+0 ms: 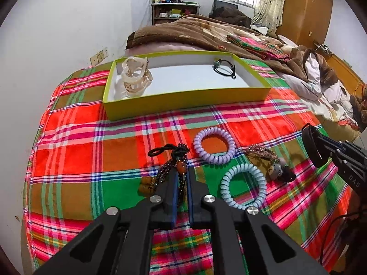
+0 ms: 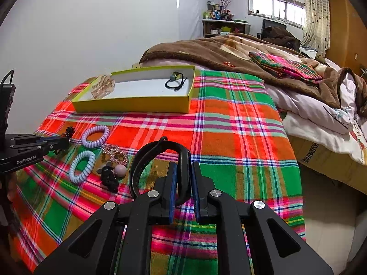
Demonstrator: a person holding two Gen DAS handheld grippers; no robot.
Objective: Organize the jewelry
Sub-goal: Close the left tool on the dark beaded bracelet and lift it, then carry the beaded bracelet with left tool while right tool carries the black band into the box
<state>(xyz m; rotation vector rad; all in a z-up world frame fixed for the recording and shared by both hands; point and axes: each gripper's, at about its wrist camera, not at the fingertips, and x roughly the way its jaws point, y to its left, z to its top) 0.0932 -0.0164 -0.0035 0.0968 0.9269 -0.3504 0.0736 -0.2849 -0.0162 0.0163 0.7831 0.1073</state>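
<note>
My left gripper [image 1: 182,178] is shut on a dark beaded strand [image 1: 175,158] with amber beads, which lies on the plaid cloth. Its blue pads [image 1: 174,190] pinch the strand. A purple spiral hair tie [image 1: 214,146] and a pale blue one [image 1: 243,185] lie just to its right. Beside them is a glittery keychain with a small bear [image 1: 278,170]. My right gripper [image 2: 183,171] is shut on a black band [image 2: 158,147] and holds it above the cloth. A yellow-green box [image 1: 185,98] farther back holds a pale hair claw [image 1: 135,75] and a black hair tie [image 1: 226,67].
The plaid cloth [image 2: 229,126] covers the bed's near end. A brown blanket [image 2: 218,50] and white bedding [image 2: 316,114] are piled behind and to the right. The bed edge drops to the floor [image 2: 325,206] on the right. A white wall stands on the left.
</note>
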